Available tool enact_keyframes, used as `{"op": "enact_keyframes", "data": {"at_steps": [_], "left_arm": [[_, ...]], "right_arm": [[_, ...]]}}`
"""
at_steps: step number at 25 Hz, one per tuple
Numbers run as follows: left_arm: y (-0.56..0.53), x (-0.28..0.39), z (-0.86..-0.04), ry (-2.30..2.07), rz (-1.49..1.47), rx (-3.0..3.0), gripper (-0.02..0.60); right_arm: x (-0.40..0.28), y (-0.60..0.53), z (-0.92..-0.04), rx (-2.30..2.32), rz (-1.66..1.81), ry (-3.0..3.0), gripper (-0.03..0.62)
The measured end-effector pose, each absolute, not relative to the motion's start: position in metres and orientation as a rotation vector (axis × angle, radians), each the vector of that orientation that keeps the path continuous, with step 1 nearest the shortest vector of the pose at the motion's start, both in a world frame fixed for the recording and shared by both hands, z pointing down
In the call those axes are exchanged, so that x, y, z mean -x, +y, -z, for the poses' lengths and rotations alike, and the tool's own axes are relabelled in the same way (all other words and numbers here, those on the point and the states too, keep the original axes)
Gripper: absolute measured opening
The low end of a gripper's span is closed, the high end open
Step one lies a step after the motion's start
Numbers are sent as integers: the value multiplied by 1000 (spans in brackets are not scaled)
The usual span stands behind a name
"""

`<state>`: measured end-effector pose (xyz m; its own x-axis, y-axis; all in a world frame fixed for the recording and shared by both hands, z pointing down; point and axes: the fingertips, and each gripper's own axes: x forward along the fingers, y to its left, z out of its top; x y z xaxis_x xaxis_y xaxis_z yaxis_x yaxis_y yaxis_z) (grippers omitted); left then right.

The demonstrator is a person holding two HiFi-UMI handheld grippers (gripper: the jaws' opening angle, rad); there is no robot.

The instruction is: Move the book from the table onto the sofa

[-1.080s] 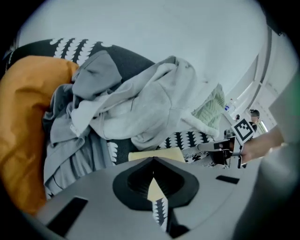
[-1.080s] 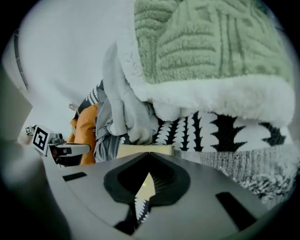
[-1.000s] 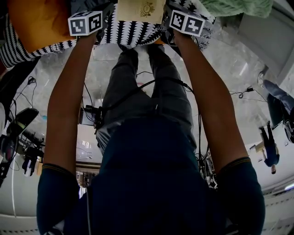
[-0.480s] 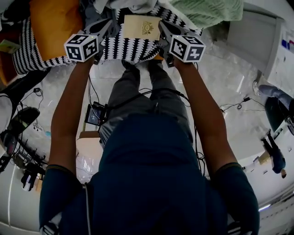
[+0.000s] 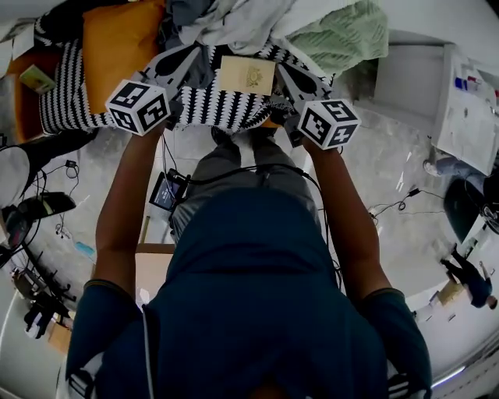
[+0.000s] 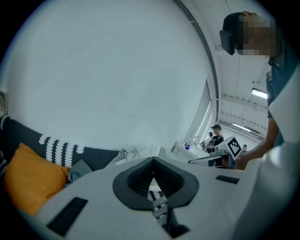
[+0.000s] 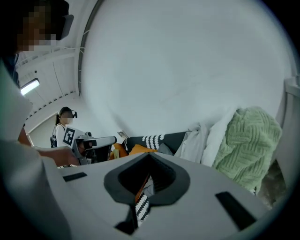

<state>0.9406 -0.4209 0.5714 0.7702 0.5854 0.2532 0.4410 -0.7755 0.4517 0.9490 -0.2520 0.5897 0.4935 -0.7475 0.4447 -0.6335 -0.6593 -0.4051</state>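
Head view shows the thin tan book with a dark emblem on its cover (image 5: pixel 247 75) lying flat, face up, on the black-and-white patterned sofa cover (image 5: pixel 210 107). An orange cushion (image 5: pixel 117 43) lies to its left and a pale green knitted blanket (image 5: pixel 343 35) to its right. The book sits on an open stretch of seat near the front edge, probably chosen because the heaped cloth (image 5: pixel 226 19) behind it leaves little level room.

The left hand-held gripper (image 5: pixel 189 54) and the right hand-held gripper (image 5: pixel 282 70) flank the book, one off each side edge, a stance that fits a two-sided carry of a flat thing. Neither holds it. In the left gripper view the jaws are pressed together with nothing between them, and the right gripper view shows the same.

Both gripper views look mostly at white wall with the sofa low in the frame, so the tools seem raised clear of the seat. Judged from this layout, the placing looks done.
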Motion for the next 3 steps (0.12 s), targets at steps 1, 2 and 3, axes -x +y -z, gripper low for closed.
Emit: {"op": "enact_keyframes", "data": {"at_steps": [1,2,3], "left_arm": [[-421,-936,-557,791,-519,-2604,4],[-421,-930,-543,797,-493,-2610,4],[-421,-925,-530,804,-469,-2617,5]], "right_arm": [[-943,-251,-578,2551,878,1195,14],[-936,-250,-567,2554,858,1198,14],[-929,-249,-555,2556,839,1200,14]]}}
